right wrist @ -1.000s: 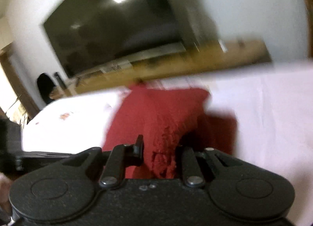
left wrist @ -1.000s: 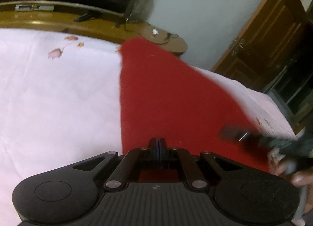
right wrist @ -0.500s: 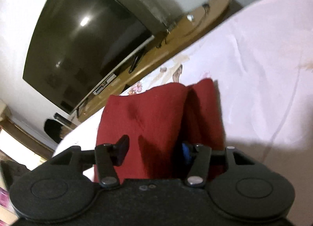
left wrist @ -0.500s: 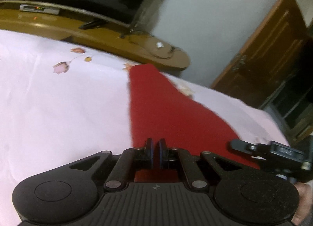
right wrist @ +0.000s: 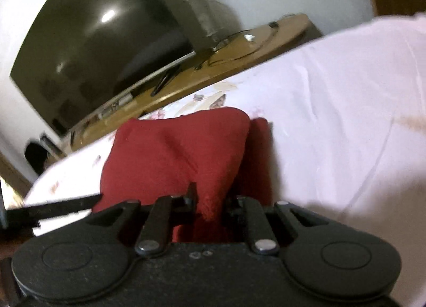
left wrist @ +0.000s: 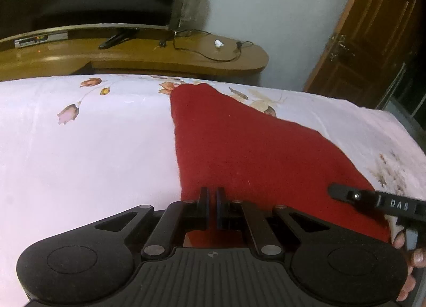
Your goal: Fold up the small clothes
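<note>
A small red cloth (left wrist: 247,147) lies on the white flowered bedsheet (left wrist: 87,152) and runs from both grippers toward the far bed edge. My left gripper (left wrist: 210,200) is shut on its near left edge. My right gripper (right wrist: 210,200) has its jaws narrowed on a bunched fold of the red cloth (right wrist: 175,152), which is lifted and creased; a second layer shows beside it on the right. The right gripper's finger (left wrist: 346,192) also shows at the cloth's right corner in the left wrist view.
A wooden TV shelf (left wrist: 159,54) with cables and a remote runs behind the bed under a large dark TV (right wrist: 90,46). A wooden door (left wrist: 372,35) stands at the right. The bed's right edge (left wrist: 407,136) drops off near the cloth.
The left gripper has drawn back with the cloth edge, so the cloth lies lower and flatter. The right gripper's jaws have narrowed on the fold and it has swung level.
</note>
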Demonstrator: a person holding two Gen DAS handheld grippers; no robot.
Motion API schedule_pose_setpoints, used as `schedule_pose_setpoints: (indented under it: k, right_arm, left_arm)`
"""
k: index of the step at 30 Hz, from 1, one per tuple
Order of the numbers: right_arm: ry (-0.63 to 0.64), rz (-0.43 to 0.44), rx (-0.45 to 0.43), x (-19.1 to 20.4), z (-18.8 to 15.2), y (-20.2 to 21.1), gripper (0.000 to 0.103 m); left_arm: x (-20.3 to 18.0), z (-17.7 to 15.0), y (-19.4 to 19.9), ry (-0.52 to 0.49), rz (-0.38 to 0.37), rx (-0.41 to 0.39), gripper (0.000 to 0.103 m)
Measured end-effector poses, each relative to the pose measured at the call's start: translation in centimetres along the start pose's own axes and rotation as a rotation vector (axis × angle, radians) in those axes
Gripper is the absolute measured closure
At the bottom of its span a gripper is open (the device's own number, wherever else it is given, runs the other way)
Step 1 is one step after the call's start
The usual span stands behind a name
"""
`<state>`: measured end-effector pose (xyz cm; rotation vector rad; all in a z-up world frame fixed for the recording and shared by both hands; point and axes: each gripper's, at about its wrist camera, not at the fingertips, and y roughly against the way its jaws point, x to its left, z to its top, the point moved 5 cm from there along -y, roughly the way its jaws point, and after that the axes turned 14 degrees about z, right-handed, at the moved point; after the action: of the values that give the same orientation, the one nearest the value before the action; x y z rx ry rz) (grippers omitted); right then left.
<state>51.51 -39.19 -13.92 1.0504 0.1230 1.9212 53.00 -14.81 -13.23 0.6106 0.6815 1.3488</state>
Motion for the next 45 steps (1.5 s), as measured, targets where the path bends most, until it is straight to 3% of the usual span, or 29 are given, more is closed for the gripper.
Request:
schedule_pose_setpoints:
  k: [4,9,12,13,14,15,17,20,23,24,26,29,31,33,36,39,42,43,45]
  right_arm:
    - [0.059,-0.026,-0.004,1.2,-0.6,1.7,0.09]
    - [0.006,-0.008,-0.011,0.1,-0.9,1.1,0.088]
    - [0.003,0.006,0.011,0.4,-0.3,1.0,0.079]
    - [-0.008,0.008,0.011,0.5,0.0,1.3,0.073]
    - [-0.011,-0.001,0.003,0.5,0.4,1.9,0.059]
    - [-0.002,-0.026,-0.024,0.6,0.8,2.8,0.057]
    - [0.058,-0.066,-0.095,1.1,2.2,4.4,0.068]
    - [0.201,-0.114,-0.103,3.2,4.1,3.4,0.074]
    - [0.373,-0.126,0.01,6.1,4.0,-1.3,0.075]
    - [0.409,-0.151,0.06,6.2,3.5,-2.8,0.08]
    - [0.445,-0.269,0.159,4.1,2.2,-5.0,0.09]
    - [0.368,-0.242,0.125,2.0,2.5,-4.1,0.091]
    - [0.414,-0.274,0.17,3.1,2.8,-4.6,0.09]
    - [0.423,-0.267,0.153,4.4,3.2,-3.7,0.088]
    - [0.414,-0.201,0.087,6.3,2.7,-0.3,0.083]
    - [0.461,-0.136,0.086,8.2,0.5,2.1,0.083]
    - [0.613,-0.21,0.173,8.1,-2.6,1.4,0.084]
    - [0.595,-0.245,0.213,7.1,-3.1,0.6,0.084]
    - [0.5,-0.232,0.188,5.2,-2.9,0.8,0.085]
  left_arm:
    - [0.1,-0.4,-0.1,-0.005,-0.012,0.001,0.1]
    - [-0.2,-0.6,-0.2,-0.027,-0.003,-0.02,0.1]
    - [0.7,-0.1,0.5,0.006,-0.057,-0.021,0.1]
    - [1.3,0.2,1.0,0.034,-0.088,-0.037,0.1]
    - [1.8,0.4,1.3,0.048,-0.101,-0.056,0.1]
    - [2.2,0.8,1.4,0.051,-0.102,-0.076,0.1]
    - [2.7,1.5,0.8,0.048,-0.103,-0.088,0.1]
    - [2.1,2.4,-0.6,0.052,-0.137,-0.088,0.1]
    - [1.3,2.4,-2.8,0.055,-0.12,-0.05,0.1]
    - [1.1,2.3,-3.1,0.056,-0.115,-0.049,0.1]
    - [0.4,2.3,-3.3,0.03,-0.105,-0.051,0.1]
    - [-0.3,2.7,-3.5,0.001,-0.072,-0.053,0.1]
    - [0.0,2.6,-3.2,0.015,-0.075,-0.054,0.1]
    - [0.7,2.2,-1.7,0.019,-0.075,-0.067,0.1]
    - [1.7,0.0,2.0,0.019,-0.123,-0.1,0.1]
    - [1.6,-3.0,3.4,0.008,-0.155,-0.093,0.1]
    - [1.7,-4.4,2.9,0.021,-0.133,-0.08,0.1]
    - [1.7,-4.6,2.8,0.016,-0.13,-0.079,0.1]
    - [2.0,-4.6,3.1,0.005,-0.096,-0.07,0.1]
